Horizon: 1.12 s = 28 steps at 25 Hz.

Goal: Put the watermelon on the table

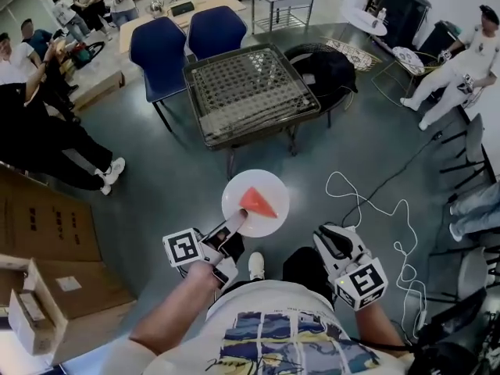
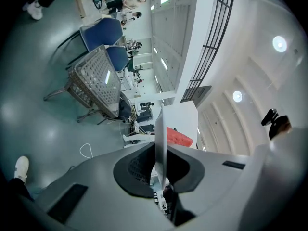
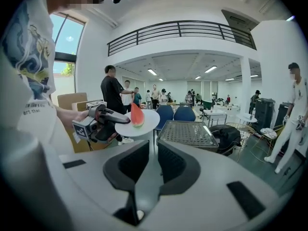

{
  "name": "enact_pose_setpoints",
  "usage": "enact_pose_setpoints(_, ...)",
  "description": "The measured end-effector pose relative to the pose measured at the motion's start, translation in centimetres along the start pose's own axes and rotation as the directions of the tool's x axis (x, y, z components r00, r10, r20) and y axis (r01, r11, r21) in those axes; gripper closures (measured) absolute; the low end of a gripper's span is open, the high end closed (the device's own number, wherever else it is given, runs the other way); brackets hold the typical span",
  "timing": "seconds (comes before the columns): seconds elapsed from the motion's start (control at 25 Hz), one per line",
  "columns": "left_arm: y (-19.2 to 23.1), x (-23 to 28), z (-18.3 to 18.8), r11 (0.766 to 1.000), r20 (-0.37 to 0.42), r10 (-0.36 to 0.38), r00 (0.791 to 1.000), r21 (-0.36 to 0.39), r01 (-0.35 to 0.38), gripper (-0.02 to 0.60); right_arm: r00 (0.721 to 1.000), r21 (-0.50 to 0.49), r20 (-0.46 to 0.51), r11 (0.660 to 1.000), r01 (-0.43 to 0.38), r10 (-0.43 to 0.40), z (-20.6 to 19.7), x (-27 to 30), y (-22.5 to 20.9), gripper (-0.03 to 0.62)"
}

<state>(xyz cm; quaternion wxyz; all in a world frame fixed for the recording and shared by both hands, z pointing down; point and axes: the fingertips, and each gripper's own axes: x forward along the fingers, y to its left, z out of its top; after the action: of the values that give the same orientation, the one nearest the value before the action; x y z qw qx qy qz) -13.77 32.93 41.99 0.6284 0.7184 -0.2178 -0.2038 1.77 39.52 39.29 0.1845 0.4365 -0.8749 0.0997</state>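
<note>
Grey floor (image 1: pixel 172 178) all around, and out in the middle stands the mesh-topped counter (image 1: pixel 250 92), nothing on it, with two blue chairs (image 1: pixel 160 49) tucked in at its far side. Cardboard boxes (image 1: pixel 47 287) are stacked off to the person's left, and a white cable (image 1: pixel 375 209) loops over the floor on the right.

Now the white plate (image 1: pixel 269 190): it's up in the air over the floor, on the near side of the counter and clear of it. The left hand-held gripper (image 1: pixel 234 223) has it by the near rim, jaws pinching the edge, the plate level.

The right hand-held gripper (image 1: pixel 332 237) is off to the side, well apart from the plate, its jaws pressed together with nothing between them.

And there's the watermelon slice (image 1: pixel 258 202), a red wedge sitting near the middle of the plate, not on the counter yet.
</note>
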Motion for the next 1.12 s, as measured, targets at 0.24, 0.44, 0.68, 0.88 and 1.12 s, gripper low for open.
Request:
enact_pose_setpoints(0.24, 1.5, 2.2, 3.8, 1.000, 0.061, 0.009, 0.998, -0.002, -0.009, 0.554, 0.999, -0.008, -0.029, 0.999, -0.042, 0.041, 0.4, 3.5, -3.2, 0.554)
enact_pose_setpoints(0.44, 3.0, 5.4, 7.6, 1.000, 0.108, 0.030, 0.994, -0.007, -0.030, 0.554, 0.995, -0.012, -0.026, 0.995, -0.101, 0.101, 1.6, 7.9, -7.2, 0.554)
enact_pose_setpoints(0.68, 5.0, 13.1, 12.8, 0.998, 0.171, 0.070, 0.983, -0.015, -0.068, 0.554, 0.989, -0.033, -0.001, 0.989, -0.145, 0.145, 4.4, 12.6, -16.4, 0.554)
enact_pose_setpoints(0.88, 6.5, 19.9, 17.4, 0.996, 0.212, 0.091, 0.973, -0.011, -0.090, 0.554, 0.983, -0.049, 0.006, 0.982, -0.180, 0.181, 6.3, 15.3, -24.0, 0.554)
enact_pose_setpoints(1.12, 9.0, 26.0, 22.9, 0.996, 0.270, 0.087, 0.959, -0.017, -0.085, 0.554, 0.981, -0.039, -0.025, 0.981, -0.192, 0.191, 6.1, 18.7, -31.1, 0.554)
